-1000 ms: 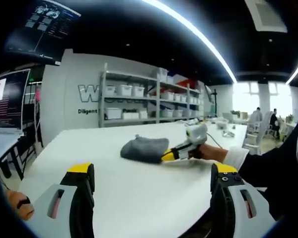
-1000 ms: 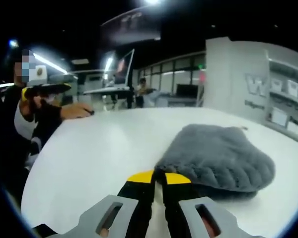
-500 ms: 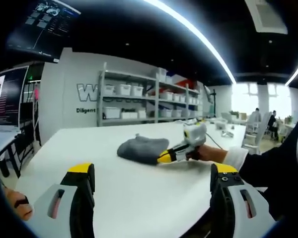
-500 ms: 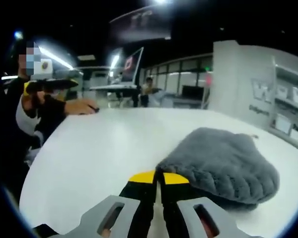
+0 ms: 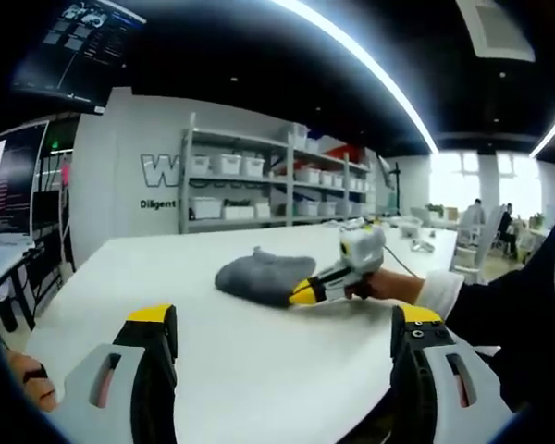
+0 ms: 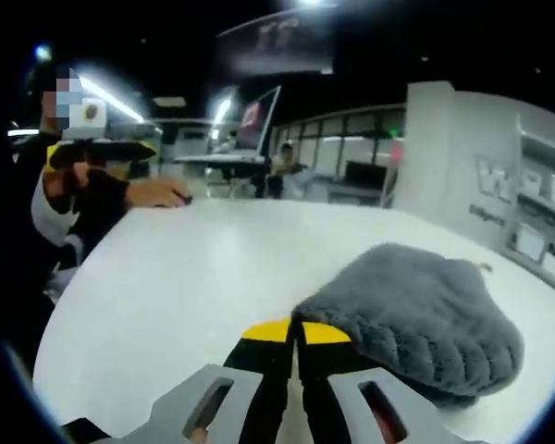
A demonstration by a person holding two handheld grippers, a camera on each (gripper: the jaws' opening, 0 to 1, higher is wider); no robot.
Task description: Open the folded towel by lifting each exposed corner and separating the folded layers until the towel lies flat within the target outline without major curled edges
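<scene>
Grey towel bunched in mound on white table, mid-surface. Right gripper jaws pressed together, pinching towel's near edge. Left gripper hovers above table's near part, jaws wide apart, holding nothing.

Towel: a plush, ribbed dark grey folded towel.
Desk: a plain glossy white desk.
Right hand-held gripper: black jaws capped yellow, pale grey body.
Left hand-held gripper: black jaws, yellow tips, grey housings.
Shelving: grey rack holding white bins.
</scene>
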